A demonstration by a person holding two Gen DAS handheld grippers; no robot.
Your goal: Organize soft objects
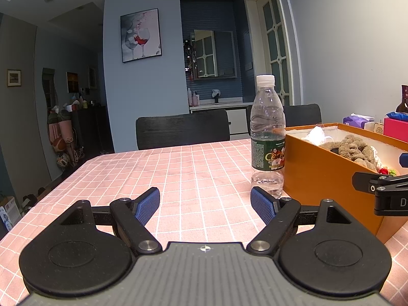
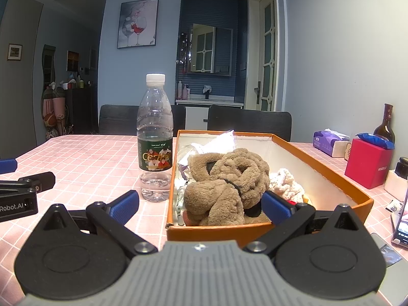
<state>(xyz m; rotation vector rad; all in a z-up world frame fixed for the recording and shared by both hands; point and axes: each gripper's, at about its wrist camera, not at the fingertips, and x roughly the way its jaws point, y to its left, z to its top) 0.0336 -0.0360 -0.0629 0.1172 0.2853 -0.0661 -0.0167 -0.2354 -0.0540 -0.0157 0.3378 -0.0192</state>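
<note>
An orange box (image 2: 331,178) with a white inside stands on the pink checked tablecloth (image 1: 178,173). In it lie a brown plush toy (image 2: 227,181), a cream knitted piece (image 2: 285,183) and crumpled white paper (image 2: 216,140). My right gripper (image 2: 201,205) hovers open at the box's near end, its right blue pad over the inside, its left pad outside. My left gripper (image 1: 205,205) is open and empty above the cloth, left of the box (image 1: 323,178). The plush (image 1: 354,150) shows over the wall, and the right gripper (image 1: 382,186) enters at the right edge.
A water bottle (image 2: 154,137), also (image 1: 267,137), stands upright against the box's left wall. Right of the box are a tissue pack (image 2: 329,142), a red box (image 2: 367,165), a dark glass bottle (image 2: 385,127) and a phone (image 2: 403,219). Black chairs (image 1: 182,130) line the far edge.
</note>
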